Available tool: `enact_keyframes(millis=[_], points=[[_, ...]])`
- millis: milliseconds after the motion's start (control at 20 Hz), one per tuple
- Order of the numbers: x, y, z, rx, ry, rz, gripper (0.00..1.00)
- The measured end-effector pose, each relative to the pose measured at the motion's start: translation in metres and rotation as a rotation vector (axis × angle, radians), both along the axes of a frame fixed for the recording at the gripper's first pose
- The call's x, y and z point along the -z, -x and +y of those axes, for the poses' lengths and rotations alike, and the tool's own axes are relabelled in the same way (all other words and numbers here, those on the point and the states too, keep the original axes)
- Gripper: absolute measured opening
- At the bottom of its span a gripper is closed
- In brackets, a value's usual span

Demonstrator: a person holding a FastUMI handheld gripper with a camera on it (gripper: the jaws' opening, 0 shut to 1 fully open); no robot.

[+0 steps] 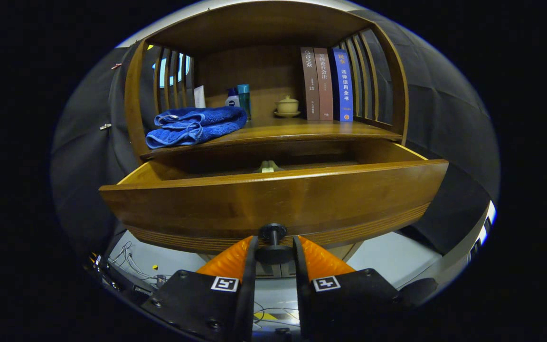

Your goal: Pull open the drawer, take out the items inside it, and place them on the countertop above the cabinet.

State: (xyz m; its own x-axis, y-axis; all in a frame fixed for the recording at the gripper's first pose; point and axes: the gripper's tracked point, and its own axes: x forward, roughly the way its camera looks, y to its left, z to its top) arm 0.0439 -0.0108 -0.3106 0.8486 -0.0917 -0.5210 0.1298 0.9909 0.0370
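Note:
The wooden drawer [273, 199] stands pulled out from the cabinet, its front panel just ahead of me. A black round knob [273, 247] sticks out from the panel's lower middle. My gripper [275, 249] has its two orange fingers [228, 261] on either side of that knob, pressing on its disc. Over the drawer's front rim peeks a small pale item [268, 166]; the rest of the drawer's inside is dark and hidden. Above the drawer runs the wooden countertop [302, 129], where a folded blue towel [195, 124] lies toward the left.
At the back of the countertop stand small bottles [238, 97], a lidded cream cup on a saucer [287, 105] and three upright books [326, 84]. Slatted wooden sides and a top board enclose the shelf. Cables [128, 266] lie on the grey floor below the drawer.

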Motion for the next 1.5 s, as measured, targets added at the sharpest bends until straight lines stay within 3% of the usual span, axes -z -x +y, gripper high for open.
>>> enact_keyframes(millis=[500,900,1000,1250,1500], points=[[0.004,0.059,0.002,0.015,-0.026,0.064,0.42],[0.005,0.066,0.004,0.010,-0.024,0.074,0.44],[-0.005,0.072,0.005,0.009,-0.014,0.068,0.51],[-0.074,0.067,0.004,0.035,-0.082,-0.046,0.98],[-0.110,0.009,0.004,-0.001,-0.090,-0.020,0.97]])
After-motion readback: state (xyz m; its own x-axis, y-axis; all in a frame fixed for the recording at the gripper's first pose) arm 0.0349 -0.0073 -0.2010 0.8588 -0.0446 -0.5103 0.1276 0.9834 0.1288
